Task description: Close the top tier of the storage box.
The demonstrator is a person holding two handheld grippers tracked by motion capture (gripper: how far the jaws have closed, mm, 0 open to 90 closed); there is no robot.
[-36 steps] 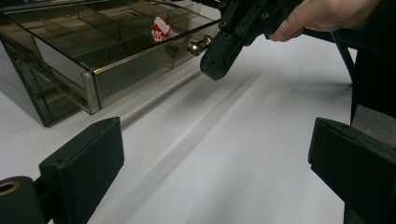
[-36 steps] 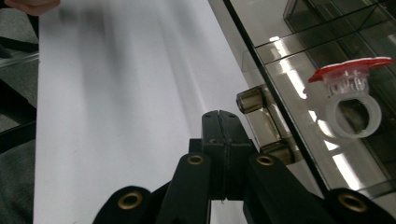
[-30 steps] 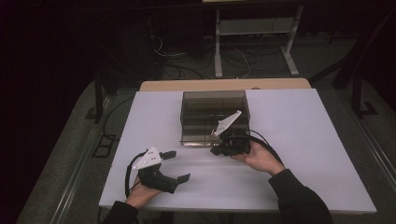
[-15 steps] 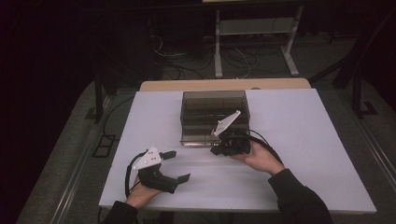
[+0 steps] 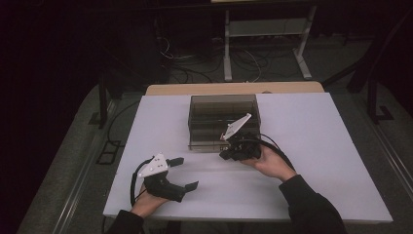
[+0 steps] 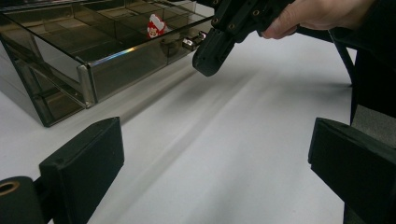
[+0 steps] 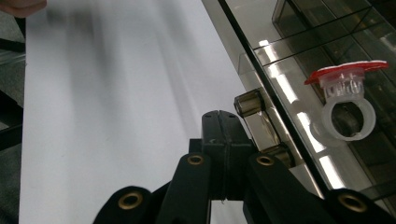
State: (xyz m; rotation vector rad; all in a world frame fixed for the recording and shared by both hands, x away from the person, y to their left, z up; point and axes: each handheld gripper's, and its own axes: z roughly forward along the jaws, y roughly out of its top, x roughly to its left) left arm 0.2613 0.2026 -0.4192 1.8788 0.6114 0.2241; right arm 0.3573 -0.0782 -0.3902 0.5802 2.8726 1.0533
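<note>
At the left, the left gripper rests on the white table with its jaws spread wide and empty. Mid-table stands the smoky clear-plastic drawer box, probably light, rigid and slick. Its small metal handle looks like the only good hold, and beside it the right gripper has its jaws pressed together, empty.

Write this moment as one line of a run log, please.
right tongs: shut, at drawer handle | left tongs: open, above table | ring: lying in drawer
</note>
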